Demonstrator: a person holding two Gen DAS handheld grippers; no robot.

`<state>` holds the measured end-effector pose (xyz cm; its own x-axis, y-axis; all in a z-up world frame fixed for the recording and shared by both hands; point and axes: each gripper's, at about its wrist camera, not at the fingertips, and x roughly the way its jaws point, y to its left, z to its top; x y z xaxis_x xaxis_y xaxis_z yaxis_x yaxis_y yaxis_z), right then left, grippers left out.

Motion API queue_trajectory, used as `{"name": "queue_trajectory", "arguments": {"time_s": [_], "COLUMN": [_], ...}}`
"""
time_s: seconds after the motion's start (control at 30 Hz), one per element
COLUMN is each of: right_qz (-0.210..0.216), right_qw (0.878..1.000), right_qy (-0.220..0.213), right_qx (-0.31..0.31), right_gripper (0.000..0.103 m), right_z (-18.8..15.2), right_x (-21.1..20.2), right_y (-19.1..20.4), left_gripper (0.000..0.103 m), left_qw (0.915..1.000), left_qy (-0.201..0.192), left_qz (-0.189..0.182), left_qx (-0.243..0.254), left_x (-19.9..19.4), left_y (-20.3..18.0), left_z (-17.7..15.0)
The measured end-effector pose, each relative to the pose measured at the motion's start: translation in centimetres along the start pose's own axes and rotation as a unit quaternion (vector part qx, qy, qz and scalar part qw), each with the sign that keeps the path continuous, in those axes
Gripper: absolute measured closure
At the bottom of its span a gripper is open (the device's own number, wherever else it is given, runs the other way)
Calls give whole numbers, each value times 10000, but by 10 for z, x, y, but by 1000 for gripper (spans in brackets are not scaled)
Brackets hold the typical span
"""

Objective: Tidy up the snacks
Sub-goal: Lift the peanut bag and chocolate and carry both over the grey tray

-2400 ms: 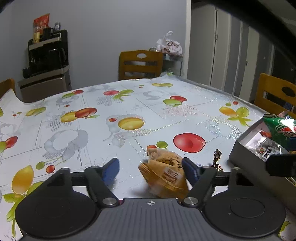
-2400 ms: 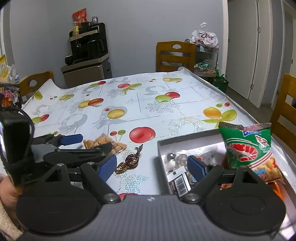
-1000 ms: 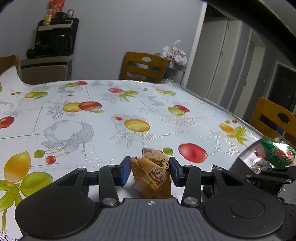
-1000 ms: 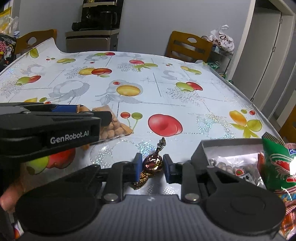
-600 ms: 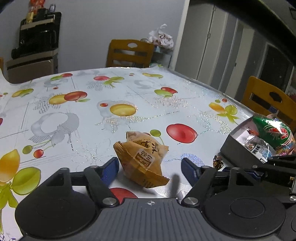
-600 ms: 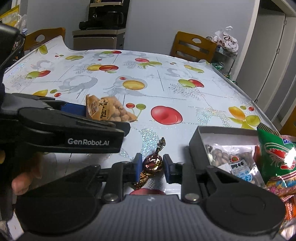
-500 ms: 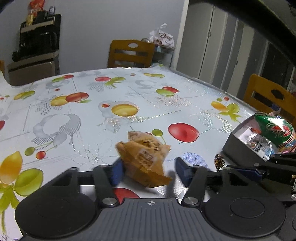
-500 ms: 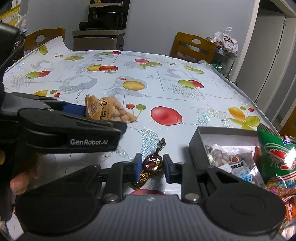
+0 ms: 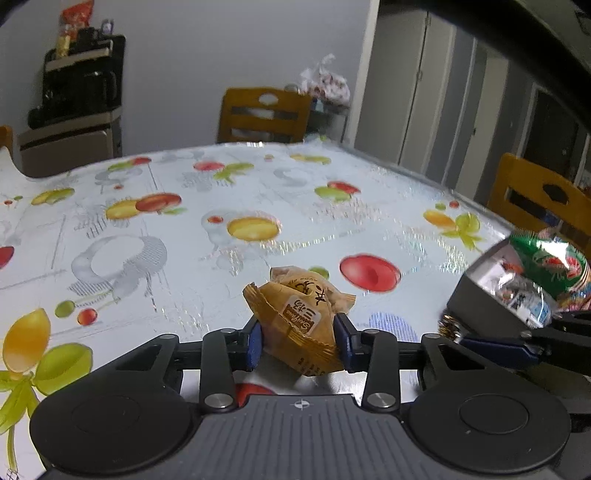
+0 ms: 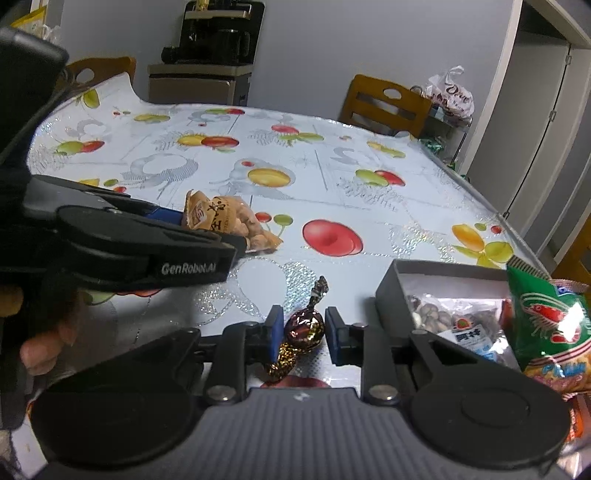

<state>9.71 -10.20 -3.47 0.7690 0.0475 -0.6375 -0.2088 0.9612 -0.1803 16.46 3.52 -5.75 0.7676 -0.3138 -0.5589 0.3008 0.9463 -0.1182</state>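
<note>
R gripper (image 10: 302,336): pads pinched on the wrapped candy (image 10: 303,329), a brown foil twist. I read it as held so it can go into the grey box (image 10: 391,284) just right of it. Candy sits near the tabletop; can't tell if it's lifted clear or touching.

L gripper (image 9: 297,341): jaws closing on the orange snack pack (image 9: 300,317). Pack is between the blue pads, w/ both pads at its sides and the wrapper bulging above them. I take that as a grip forming, likely firm enough. From the R cam the pack looks raised off the tablecloth (image 10: 332,177), tilted, peanuts showing through the clear end. Crinkly film, so I'd expect it to shift a bit in the pads.

Both tools loaded at once, prob. to carry two items to the box in one go. L tool lies left of R, so R should drop first to keep the lanes from crossing, my guess.

Box, near right: already has a peanut packet (image 10: 454,317) lying flat and a green shrimp-chip bag (image 10: 546,317) propped against its right side. Free room looks to be at the left end, closest to the candy.

Far: bare fruit-print cloth, then wooden chair (image 10: 384,103), a tied plastic bag (image 10: 448,92) behind it, and a dark appliance on a cabinet (image 10: 218,33) by the wall. No other loose snacks seen on the far cloth.
</note>
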Motion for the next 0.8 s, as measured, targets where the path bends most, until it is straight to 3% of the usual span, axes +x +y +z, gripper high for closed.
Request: {"name": "queue_trajectory", "arguments": {"time_s": [0.07,0.27,0.5,0.8], "right_qz": [28,179,448,792], "right_qw": [10000,9996,9982,9950], "right_qy": [-62,-230,-391,-611], "right_qx": [34,-19,18,47], "right_gripper": [80,80,80,80], "right_z": [-1,-7,-18,-29], "right_x": [-8,-39,-70,-98], "right_y": [-3,-12,-27,-34], "left_gripper": [63,63,64,64], "left_qw": [9999,9998,9994,9988], "left_qy": [-139,-78,-177,-161], "left_qz": [-8,118,310,436], "left_qx": [42,142,12,124], "left_x": [-4,-8,-52,-96], "left_y": [-1,-9,-18,-36], "left_z": [1,4,15,-5]}}
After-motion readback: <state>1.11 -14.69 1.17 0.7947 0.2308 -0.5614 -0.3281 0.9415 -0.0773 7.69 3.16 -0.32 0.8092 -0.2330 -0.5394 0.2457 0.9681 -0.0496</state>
